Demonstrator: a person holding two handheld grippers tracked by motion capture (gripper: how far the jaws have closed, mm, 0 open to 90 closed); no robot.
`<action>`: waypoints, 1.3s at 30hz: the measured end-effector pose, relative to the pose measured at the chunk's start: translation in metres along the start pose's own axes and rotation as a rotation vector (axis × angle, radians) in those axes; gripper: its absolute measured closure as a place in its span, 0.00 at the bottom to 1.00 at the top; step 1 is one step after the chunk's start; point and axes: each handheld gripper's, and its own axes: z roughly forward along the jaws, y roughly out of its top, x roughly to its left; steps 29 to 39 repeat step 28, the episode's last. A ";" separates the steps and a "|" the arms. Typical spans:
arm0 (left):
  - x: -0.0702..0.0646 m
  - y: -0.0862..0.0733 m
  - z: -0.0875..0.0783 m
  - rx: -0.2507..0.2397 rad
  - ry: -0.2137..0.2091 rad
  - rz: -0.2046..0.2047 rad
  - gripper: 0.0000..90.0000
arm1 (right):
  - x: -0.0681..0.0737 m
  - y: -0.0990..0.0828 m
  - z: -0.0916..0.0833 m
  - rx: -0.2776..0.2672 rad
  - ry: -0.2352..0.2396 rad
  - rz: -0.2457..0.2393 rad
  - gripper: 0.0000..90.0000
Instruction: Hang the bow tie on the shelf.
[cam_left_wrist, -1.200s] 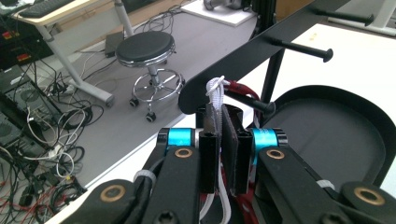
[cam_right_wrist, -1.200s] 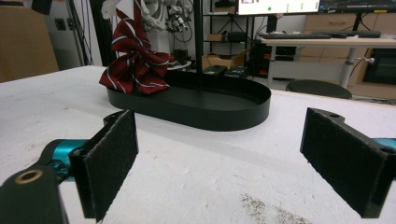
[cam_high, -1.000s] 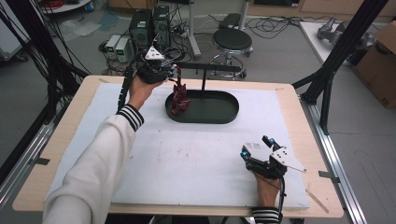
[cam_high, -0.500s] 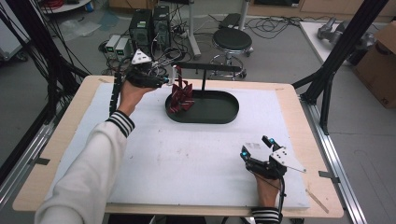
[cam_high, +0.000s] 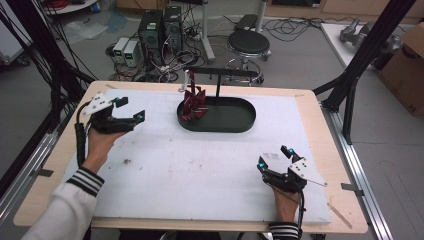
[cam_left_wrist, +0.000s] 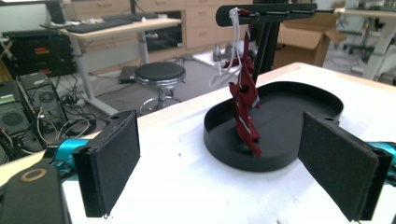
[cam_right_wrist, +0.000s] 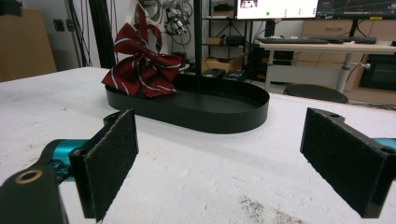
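High view | bow tie hanger cord blurred | stand crossbar foreshortened

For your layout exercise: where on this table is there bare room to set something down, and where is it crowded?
The widest free patch is the white mat between the left tool, the right tool and the black oval tray. Bare strips lie to the tray's left and right. The crowded spot is the tray's left end, where the striped red bow tie hangs from the stand's crossbar.
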 end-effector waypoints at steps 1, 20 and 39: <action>-0.002 -0.006 -0.007 -0.011 0.001 -0.006 0.15 | 0.000 0.000 0.000 0.001 0.000 0.004 0.12; -0.036 -0.088 -0.062 -0.074 0.050 -0.014 0.15 | 0.001 -0.001 -0.001 -0.012 -0.006 -0.005 0.12; -0.039 -0.091 -0.066 -0.128 0.069 0.001 0.15 | 0.001 -0.001 -0.001 -0.011 -0.010 -0.008 0.12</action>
